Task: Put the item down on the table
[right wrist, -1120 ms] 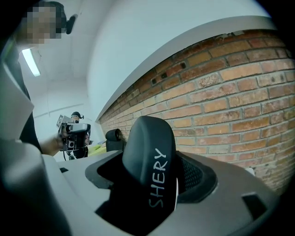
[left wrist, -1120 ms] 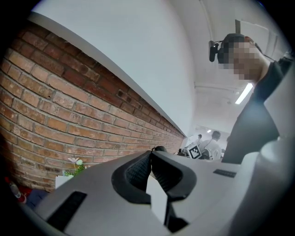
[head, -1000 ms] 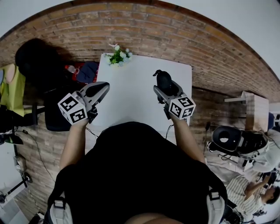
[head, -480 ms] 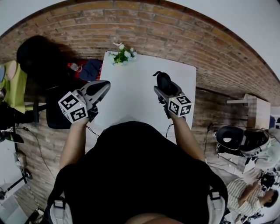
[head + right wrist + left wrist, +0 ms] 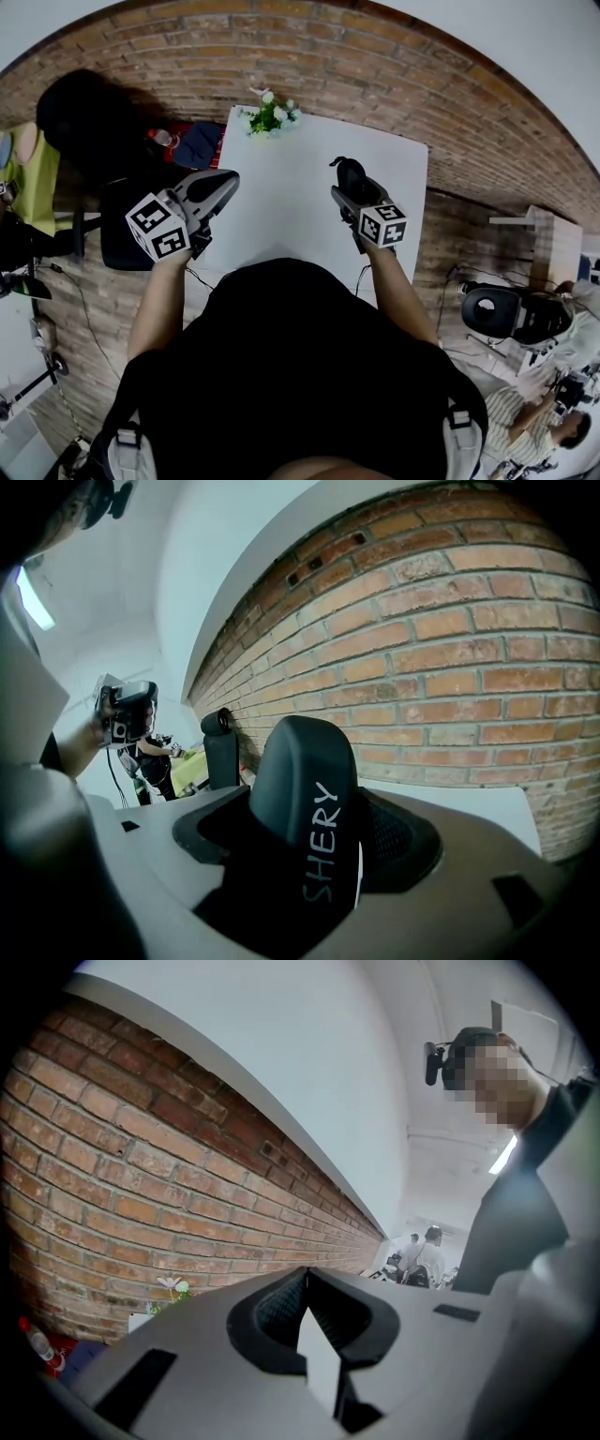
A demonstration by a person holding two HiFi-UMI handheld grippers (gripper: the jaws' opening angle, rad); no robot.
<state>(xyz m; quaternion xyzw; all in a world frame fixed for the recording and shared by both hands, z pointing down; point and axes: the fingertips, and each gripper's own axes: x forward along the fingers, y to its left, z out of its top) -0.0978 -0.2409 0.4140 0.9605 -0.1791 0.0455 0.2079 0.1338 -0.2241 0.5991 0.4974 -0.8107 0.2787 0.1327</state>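
A black rounded case with the pale lettering "SHERY" stands upright between the jaws of my right gripper, which is shut on it. It hangs over the right half of the white table, and I cannot tell whether it touches the top. In the right gripper view the case fills the space between the jaws of the right gripper. My left gripper is shut with nothing in it and hovers at the table's left edge. In its own view the left gripper has its jaws meeting at the tip.
A small pot of white flowers stands at the table's far edge by the brick wall. Left of the table are a black chair, a blue bundle and a red bottle. A person sits at the lower right.
My right gripper has come down a little toward the table with the black case still in it. The left gripper has hardly moved.
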